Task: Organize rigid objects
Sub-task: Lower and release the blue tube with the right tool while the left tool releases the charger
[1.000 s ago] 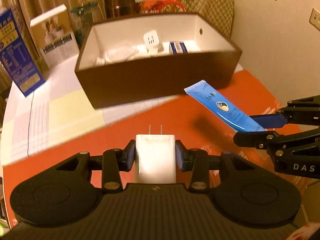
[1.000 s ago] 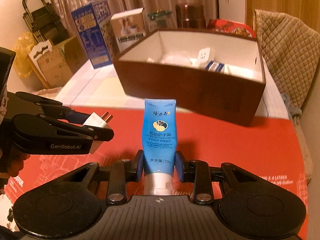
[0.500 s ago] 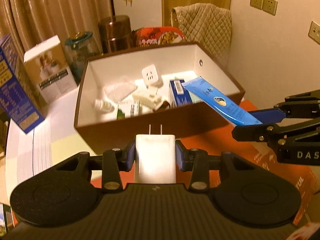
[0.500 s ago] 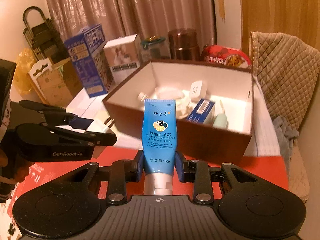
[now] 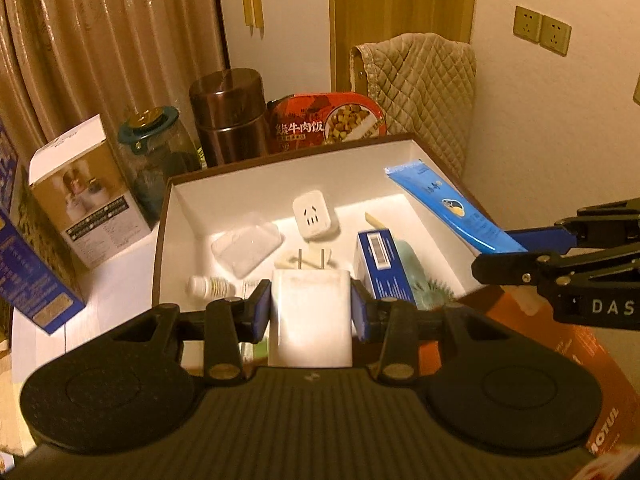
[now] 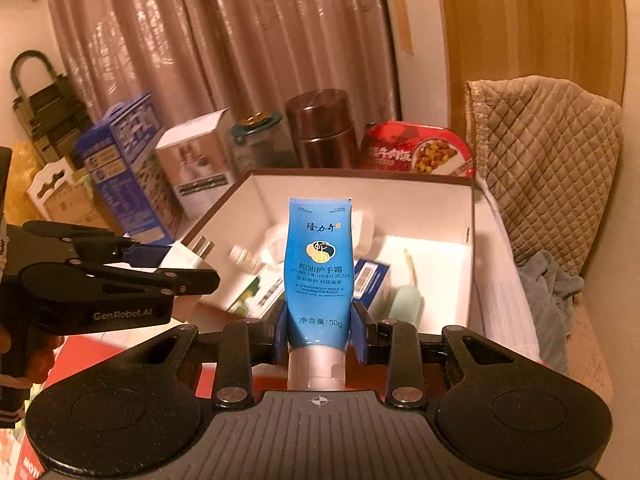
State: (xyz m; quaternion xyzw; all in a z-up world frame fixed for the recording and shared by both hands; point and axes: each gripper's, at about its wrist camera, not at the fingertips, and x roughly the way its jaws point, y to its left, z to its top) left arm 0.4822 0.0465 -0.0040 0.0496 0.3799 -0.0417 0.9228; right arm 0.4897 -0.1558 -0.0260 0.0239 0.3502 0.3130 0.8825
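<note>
My left gripper (image 5: 311,309) is shut on a white plug charger (image 5: 310,316), prongs pointing forward, held above the near edge of the brown box (image 5: 158,256). My right gripper (image 6: 319,330) is shut on a blue hand cream tube (image 6: 319,264), cap end toward the camera, also over the box's near side. The white-lined brown box (image 6: 476,240) holds a white socket adapter (image 5: 314,215), a blue carton (image 5: 382,266), a small white bottle (image 5: 210,286) and other small items. The tube (image 5: 452,210) and right gripper (image 5: 504,246) show at the right of the left wrist view.
Behind the box stand a brown canister (image 5: 230,114), a glass jar (image 5: 154,152), a red food pack (image 5: 328,122), a white carton (image 5: 84,192) and a blue carton (image 5: 24,276). A quilted chair back (image 5: 420,76) is at right. Red printed card (image 5: 580,364) lies under the grippers.
Both grippers have moved forward and up, from over the red card to above the near side of the box, still holding the charger and the tube. The box's inside now shows fully.
</note>
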